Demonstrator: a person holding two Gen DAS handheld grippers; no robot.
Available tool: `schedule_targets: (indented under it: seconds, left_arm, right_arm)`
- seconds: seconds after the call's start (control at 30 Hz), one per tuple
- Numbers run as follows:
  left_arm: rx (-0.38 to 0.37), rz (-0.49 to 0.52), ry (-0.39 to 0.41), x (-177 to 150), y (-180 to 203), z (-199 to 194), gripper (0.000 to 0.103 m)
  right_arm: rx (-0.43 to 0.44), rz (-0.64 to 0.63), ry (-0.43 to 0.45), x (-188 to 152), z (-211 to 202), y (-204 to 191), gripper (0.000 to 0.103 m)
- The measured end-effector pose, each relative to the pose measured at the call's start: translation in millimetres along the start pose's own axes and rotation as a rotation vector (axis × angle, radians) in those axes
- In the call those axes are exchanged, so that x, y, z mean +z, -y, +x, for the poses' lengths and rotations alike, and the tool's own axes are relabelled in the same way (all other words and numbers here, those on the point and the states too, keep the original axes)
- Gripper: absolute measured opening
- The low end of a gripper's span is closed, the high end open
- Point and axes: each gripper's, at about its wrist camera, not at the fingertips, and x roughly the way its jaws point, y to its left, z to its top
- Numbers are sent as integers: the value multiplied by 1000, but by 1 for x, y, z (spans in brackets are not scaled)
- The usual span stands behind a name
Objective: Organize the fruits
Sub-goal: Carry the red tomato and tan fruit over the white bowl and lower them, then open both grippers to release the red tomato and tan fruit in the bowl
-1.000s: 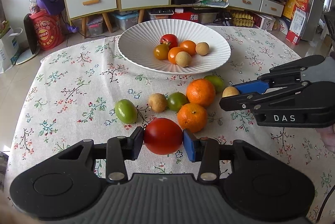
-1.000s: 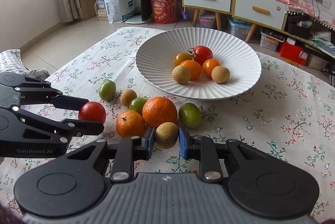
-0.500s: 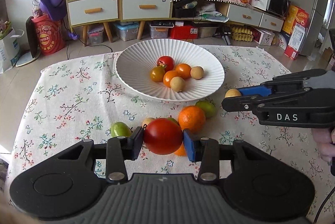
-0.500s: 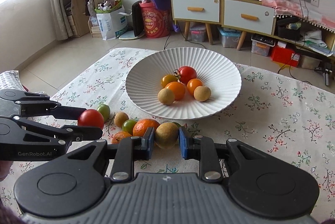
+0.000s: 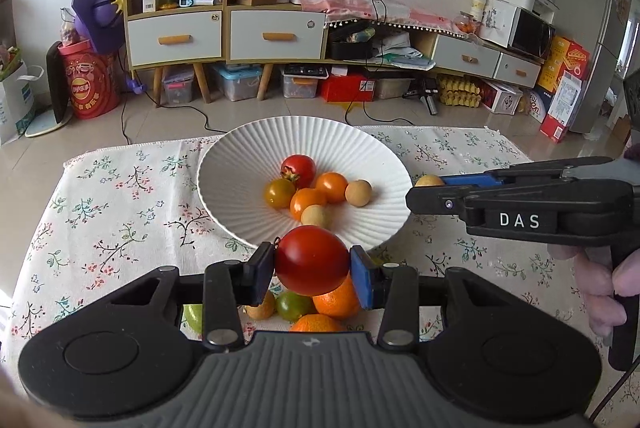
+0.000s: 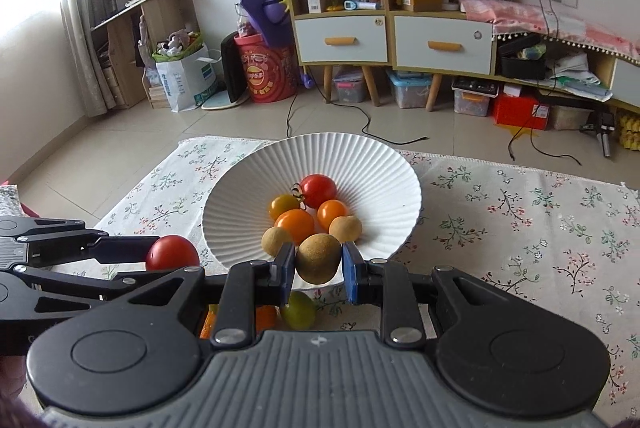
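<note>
We carry a red tomato (image 5: 312, 260) in the left tool (image 5: 312, 270) and a tan fruit (image 6: 318, 258) in the right tool (image 6: 318, 268), next lowering and releasing both over the white plate (image 5: 240, 164).

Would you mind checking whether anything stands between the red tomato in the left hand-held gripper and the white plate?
Nothing visible does. The red tomato is clamped in the left hand-held gripper just short of the white plate; its near rim is unobstructed. The right hand-held gripper stays off to the side.

My left camera looks down my fingers at the bowl (image 5: 248, 188); my right does too, from its right, close.
</note>
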Motion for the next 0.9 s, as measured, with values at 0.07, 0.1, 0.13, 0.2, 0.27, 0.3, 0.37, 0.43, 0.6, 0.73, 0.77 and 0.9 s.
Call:
schedule_targets:
  seconds: [0.07, 0.1, 0.13, 0.2, 0.27, 0.3, 0.37, 0.43, 0.6, 0.73, 0.77, 0.9]
  left_arm:
    - [19, -12, 2, 3, -1, 5, 34]
    - [28, -22, 1, 4, -3, 8, 34]
    - [34, -32, -1, 5, -4, 11, 34]
    - [49, -53, -6, 8, -7, 18, 34]
    - [59, -59, -5, 11, -9, 24, 34]
    - [61, -56, -4, 12, -10, 27, 34]
    - [67, -29, -8, 14, -10, 34, 34]
    - [93, -7, -11, 14, -9, 40, 34]
    - [104, 42, -19, 14, -6, 48, 34]
    - [92, 84, -16, 12, -3, 52, 34]
    - [89, 86, -16, 12, -3, 54, 34]
    - [82, 92, -13, 12, -2, 58, 34]
  right_arm:
    - [-5, 17, -2, 1, 3, 3, 23]
    - [-8, 23, -3, 2, 5, 3, 23]
    - [-11, 26, -3, 3, 8, 4, 23]
    - [-11, 30, -8, 4, 12, 5, 23]
    - [-12, 31, -10, 5, 15, 4, 23]
    - [-9, 28, -15, 5, 17, 4, 23]
    - [-7, 18, -23, 5, 21, 3, 23]
    - [-7, 5, -34, 4, 25, 2, 23]
    - [-1, -21, -59, 1, 32, 0, 23]
    - [0, -36, -75, -1, 36, -3, 23]
    - [-1, -38, -77, -2, 37, -3, 23]
    - [-7, -33, -82, -3, 39, -1, 23]
